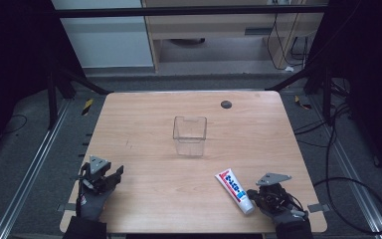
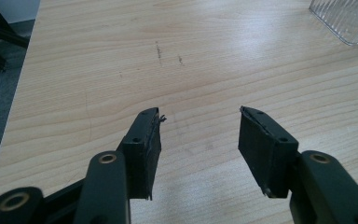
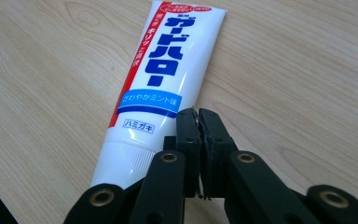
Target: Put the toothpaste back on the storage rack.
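A white toothpaste tube (image 1: 235, 190) with blue lettering and a red stripe lies flat near the table's front right, its cap end toward the front edge. My right gripper (image 1: 252, 193) rests just right of it, jaws pressed together with nothing between them. In the right gripper view the tube (image 3: 158, 79) lies just left of the gripper (image 3: 198, 112), whose tips reach its edge. My left gripper (image 1: 114, 174) sits at the front left, and in its own view the gripper (image 2: 200, 112) stands open over bare wood. A clear plastic container (image 1: 189, 135) stands upright mid-table, with one corner of the container (image 2: 349, 21) showing at the top right.
The wooden table (image 1: 149, 124) carries a small dark round disc (image 1: 226, 104) near its far edge. Metal rails run along both sides of the table, and cables lie on the grey floor to the right. Dark frame struts stand at the far corners.
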Tool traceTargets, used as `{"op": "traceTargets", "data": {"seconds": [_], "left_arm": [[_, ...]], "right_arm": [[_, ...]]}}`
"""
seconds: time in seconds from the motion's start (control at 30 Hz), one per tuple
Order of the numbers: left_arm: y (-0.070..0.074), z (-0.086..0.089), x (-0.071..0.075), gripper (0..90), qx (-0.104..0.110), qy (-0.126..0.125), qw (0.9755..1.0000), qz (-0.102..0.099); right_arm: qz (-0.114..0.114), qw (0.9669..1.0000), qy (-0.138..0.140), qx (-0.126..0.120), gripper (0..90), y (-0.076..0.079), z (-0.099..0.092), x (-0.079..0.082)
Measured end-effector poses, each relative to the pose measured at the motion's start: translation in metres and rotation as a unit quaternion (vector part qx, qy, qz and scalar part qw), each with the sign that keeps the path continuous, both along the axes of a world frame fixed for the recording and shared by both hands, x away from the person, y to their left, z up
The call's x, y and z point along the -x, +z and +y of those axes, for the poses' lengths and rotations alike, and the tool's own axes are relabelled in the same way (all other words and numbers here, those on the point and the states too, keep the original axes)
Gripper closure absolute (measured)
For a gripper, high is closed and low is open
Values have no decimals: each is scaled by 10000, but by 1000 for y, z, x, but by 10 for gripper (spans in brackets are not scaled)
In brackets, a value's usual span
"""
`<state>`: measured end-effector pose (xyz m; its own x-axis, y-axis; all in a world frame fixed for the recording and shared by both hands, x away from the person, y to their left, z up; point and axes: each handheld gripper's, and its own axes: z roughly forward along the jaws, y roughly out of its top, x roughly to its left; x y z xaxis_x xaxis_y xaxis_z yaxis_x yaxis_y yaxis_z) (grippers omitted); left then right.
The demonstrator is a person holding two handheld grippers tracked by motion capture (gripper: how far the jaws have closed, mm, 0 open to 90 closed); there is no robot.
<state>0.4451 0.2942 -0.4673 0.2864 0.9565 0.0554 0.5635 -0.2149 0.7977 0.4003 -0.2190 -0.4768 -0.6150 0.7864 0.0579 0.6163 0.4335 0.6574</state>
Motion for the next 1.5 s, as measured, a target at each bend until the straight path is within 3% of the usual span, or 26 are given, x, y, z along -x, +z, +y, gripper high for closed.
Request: {"op": "traceTargets", "data": {"seconds": [0.23,0.37,0.87,1.27,1.5], "left_arm": [[-1,0,-2,472,-17,-6,10000,15],[-1,0,-2,469,-16,-6,10000,17],[-2,0,-3,463,-66,-36,10000,36],[-3,-1,-3,461,-78,-53,9999,78],[-4,-1,-4,459,-86,-52,9999,102]], "right_arm": [[-80,9997,-196,-104,797,8,-5,-6],[-231,9993,-257,-142,697,20,-2,-13],[-117,9992,-339,-150,410,47,14,-26],[87,9996,-224,111,350,60,38,-36],[367,9988,-37,328,334,61,55,-45]]}}
